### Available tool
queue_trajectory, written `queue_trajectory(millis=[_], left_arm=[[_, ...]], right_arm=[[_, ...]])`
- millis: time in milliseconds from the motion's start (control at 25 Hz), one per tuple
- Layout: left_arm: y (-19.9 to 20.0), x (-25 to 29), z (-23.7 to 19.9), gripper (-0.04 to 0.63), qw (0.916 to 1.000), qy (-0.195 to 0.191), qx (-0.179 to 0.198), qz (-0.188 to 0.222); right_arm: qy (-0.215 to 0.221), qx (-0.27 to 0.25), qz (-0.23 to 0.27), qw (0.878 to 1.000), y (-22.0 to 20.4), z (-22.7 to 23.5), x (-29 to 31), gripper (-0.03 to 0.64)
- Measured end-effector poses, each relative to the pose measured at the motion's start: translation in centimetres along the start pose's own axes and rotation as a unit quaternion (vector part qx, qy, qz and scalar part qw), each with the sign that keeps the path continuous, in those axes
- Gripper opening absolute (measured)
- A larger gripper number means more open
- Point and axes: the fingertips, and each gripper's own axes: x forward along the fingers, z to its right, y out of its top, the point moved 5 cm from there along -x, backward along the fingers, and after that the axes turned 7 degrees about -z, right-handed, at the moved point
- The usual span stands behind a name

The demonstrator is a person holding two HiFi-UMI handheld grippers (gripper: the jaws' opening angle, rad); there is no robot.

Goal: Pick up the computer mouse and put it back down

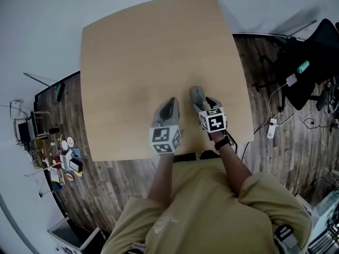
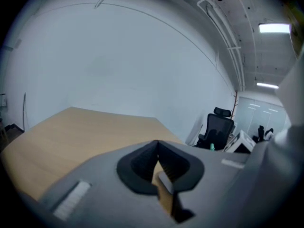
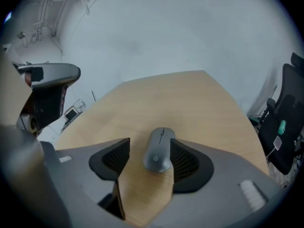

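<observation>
A grey computer mouse (image 3: pixel 159 148) lies on the light wooden table (image 1: pixel 137 52) near its front edge, and in the head view the mouse (image 1: pixel 196 93) shows just past the right jaws. My right gripper (image 3: pixel 150 145) is open around it: the mouse rests against the right pad, with bare table between it and the left pad. In the head view the right gripper (image 1: pixel 198 101) points down at the table. My left gripper (image 1: pixel 169 105) hovers beside it to the left, and its jaws (image 2: pixel 156 148) are shut with nothing between them.
The table's far part (image 2: pixel 71 132) shows only bare wood. A black office chair (image 1: pixel 310 52) stands to the right of the table, with cables and a power strip (image 1: pixel 273 127) on the floor. Boxes and small clutter (image 1: pixel 58 152) sit on the floor at the left.
</observation>
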Motion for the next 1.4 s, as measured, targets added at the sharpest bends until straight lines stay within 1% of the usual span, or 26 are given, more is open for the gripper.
queue_trajectory(millis=[40,160,240,320,440,520,600,720,800,920,1000,1080,1160,1240,1320,1400], left_arm=[[-0.2,0.5,-0.6,0.002,1.0000,-0.002,-0.003,-0.006],[-0.8,1.7,-2.1,0.001,0.9997,-0.001,-0.012,-0.022],[-1.2,2.1,-2.9,0.002,0.9994,0.001,-0.018,-0.030],[-1.4,2.5,-3.7,0.002,0.9991,0.001,-0.025,-0.033],[-1.4,2.8,-4.5,0.001,0.9989,0.002,-0.031,-0.035],[-1.4,2.8,-4.6,0.002,0.9988,0.002,-0.035,-0.035],[-1.4,2.7,-4.5,0.001,0.9988,0.004,-0.036,-0.034],[-1.1,2.4,-4.2,0.002,0.9989,0.006,-0.037,-0.027],[-0.6,2.0,-3.9,0.002,0.9991,0.008,-0.035,-0.020],[0.5,1.3,-3.5,0.002,0.9995,0.013,-0.029,-0.004],[1.6,0.5,-3.0,0.002,0.9995,0.019,-0.024,0.010],[3.0,-0.3,-2.3,0.000,0.9993,0.024,-0.013,0.027],[4.6,-1.2,-1.4,0.002,0.9985,0.024,-0.001,0.048],[6.2,-2.2,-0.4,0.001,0.9976,0.020,0.006,0.066],[7.8,-3.3,0.6,0.000,0.9963,0.018,0.010,0.083],[9.5,-4.7,1.8,0.000,0.9939,0.020,0.024,0.105]], right_arm=[[-0.006,0.003,-0.007,1.000,0.0,0.2,1.1,0.279],[-0.029,0.007,-0.019,0.999,0.1,0.8,3.7,0.285],[-0.051,0.000,-0.031,0.998,-0.1,1.2,5.1,0.321],[-0.075,-0.005,-0.045,0.996,-0.2,1.6,6.3,0.348],[-0.094,-0.002,-0.062,0.994,-0.4,1.9,7.4,0.360],[-0.102,0.000,-0.059,0.993,-0.4,1.9,7.6,0.351],[-0.104,0.001,-0.056,0.993,-0.4,1.8,7.6,0.308],[-0.092,0.011,-0.049,0.995,-0.3,1.8,7.2,0.305],[-0.079,0.013,-0.022,0.997,0.5,1.6,6.2,0.304],[-0.064,0.002,0.039,0.997,2.7,0.8,3.1,0.304],[-0.055,-0.010,0.083,0.995,4.4,0.1,0.3,0.303],[-0.048,-0.023,0.130,0.990,6.3,-0.7,-3.0,0.302],[-0.041,-0.032,0.179,0.982,8.2,-1.3,-6.6,0.302],[-0.035,-0.040,0.230,0.972,10.0,-2.1,-10.4,0.302],[-0.032,-0.050,0.281,0.958,11.7,-2.9,-14.3,0.302],[-0.033,-0.063,0.327,0.943,12.9,-3.8,-18.0,0.302]])
